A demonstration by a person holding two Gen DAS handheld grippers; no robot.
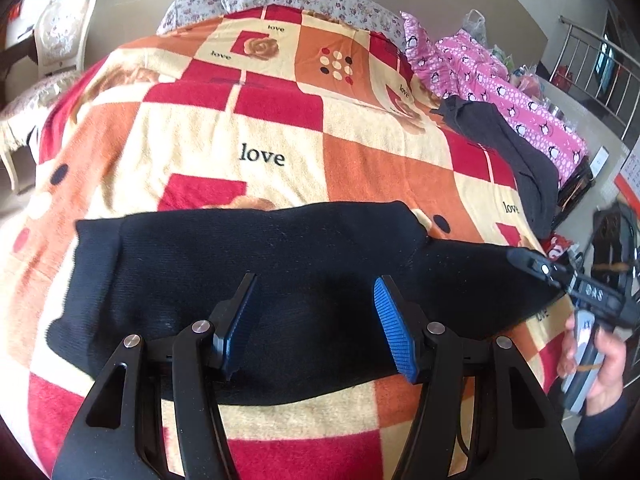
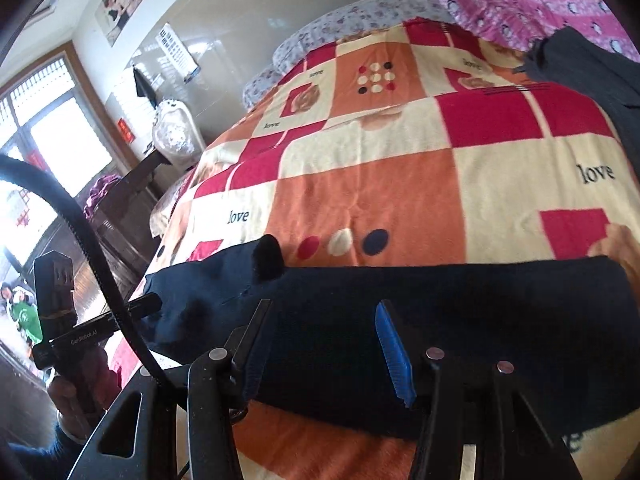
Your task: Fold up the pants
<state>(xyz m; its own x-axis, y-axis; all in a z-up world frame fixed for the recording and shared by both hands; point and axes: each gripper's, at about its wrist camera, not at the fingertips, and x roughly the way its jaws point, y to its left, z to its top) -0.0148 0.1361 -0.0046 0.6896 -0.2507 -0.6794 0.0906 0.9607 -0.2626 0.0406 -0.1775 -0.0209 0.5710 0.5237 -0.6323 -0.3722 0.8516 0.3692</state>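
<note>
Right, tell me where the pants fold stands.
Done: the black pants lie along the near edge of the checkered blanket in a long doubled-over band. In hand: nothing; the left gripper and right gripper both hover open above the fabric, with no cloth pinched. Left: probably another fold to shorten the band, and one end sticks up and wants flattening.

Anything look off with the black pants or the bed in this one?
One thing: on the black pants, a small flap of fabric sticks up at the far edge instead of lying flat. The rest lies folded across the checked blanket, and neither gripper holds anything.
</note>
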